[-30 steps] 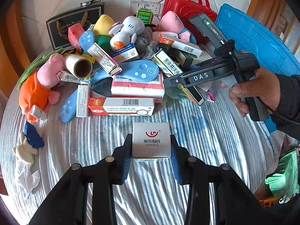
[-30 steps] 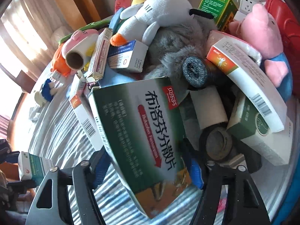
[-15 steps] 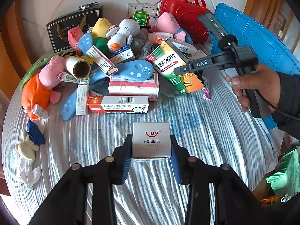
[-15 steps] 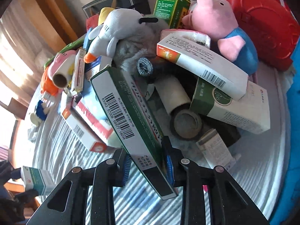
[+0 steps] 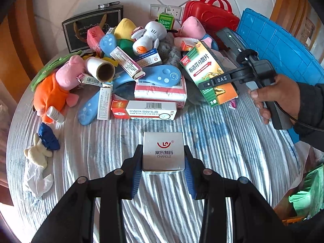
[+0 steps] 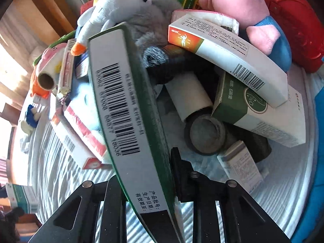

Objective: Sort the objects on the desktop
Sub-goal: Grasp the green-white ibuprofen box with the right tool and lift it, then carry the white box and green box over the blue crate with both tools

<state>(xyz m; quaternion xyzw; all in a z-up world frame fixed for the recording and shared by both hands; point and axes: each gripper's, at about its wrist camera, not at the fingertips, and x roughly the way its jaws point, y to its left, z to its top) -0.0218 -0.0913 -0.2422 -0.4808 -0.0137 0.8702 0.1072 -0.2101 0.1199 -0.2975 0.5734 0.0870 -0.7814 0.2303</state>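
A round bench [image 5: 232,141] draped in a striped grey-and-white cloth is carrying a heap of toys and cartons along its far edge, under a white tiled wall with a socket plate [image 5: 166,11]. A dark framed picture [image 5: 91,30], a red plastic case [image 5: 210,14] and a blue plastic crate [image 5: 283,46] are standing behind and beside the heap, with wooden panelling showing at both sides of the room. In the pile, a white duck plush [image 5: 148,38] and a pink pig plush [image 5: 193,28] are lying among a cardboard tube [image 5: 101,69], a blue sole-shaped pad [image 5: 156,77] and a long red-and-white carton [image 5: 143,111].

The left hand-held gripper [image 5: 163,169] is pointing steeply down over the bare near part of the cloth, its blue pads pressing both sides of a silver box [image 5: 163,151] printed CHANGLE, which is sitting upright between them, well apart from the heap.

At the right of the left wrist view, a person's hand [image 5: 279,95] in a dark sleeve is grasping the handle of the right hand-held gripper [image 6: 141,162], which is reaching into the pile's edge. Its jaws are closing on a green-and-orange medicine box [image 5: 208,73], seen edge-on with its barcode facing the right wrist camera and tilted above the cloth, just beside the pink-and-white tissue pack [image 5: 160,90].
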